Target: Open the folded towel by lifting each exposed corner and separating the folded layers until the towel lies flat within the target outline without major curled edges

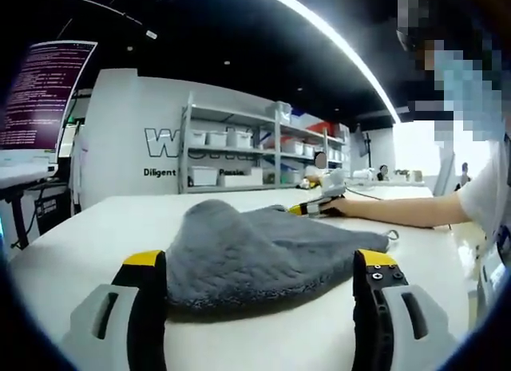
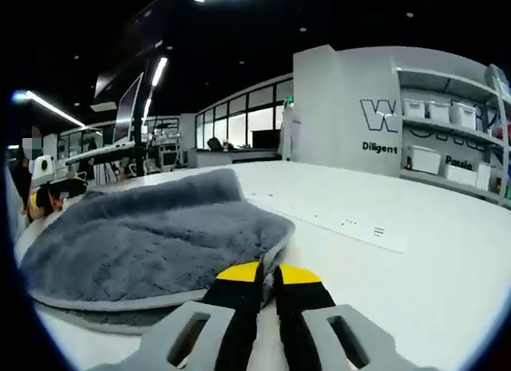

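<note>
A grey plush towel (image 1: 263,255) lies folded and humped on the white table (image 1: 96,243). My left gripper (image 1: 262,295) is open wide, its jaws standing either side of the towel's near edge. At the towel's far side, my right gripper (image 1: 315,207) is held by a person's hand. In the right gripper view the towel (image 2: 152,243) spreads to the left, and its pale hem runs down into my right gripper (image 2: 270,277), whose jaws are shut on that corner. The left gripper (image 2: 46,191) shows beyond the towel at far left.
A thin line and small printed marks (image 2: 351,224) sit on the table right of the towel. Shelves with white bins (image 1: 231,155) stand behind, and a monitor (image 1: 44,92) is at the left. The person's forearm (image 1: 399,210) rests on the table at right.
</note>
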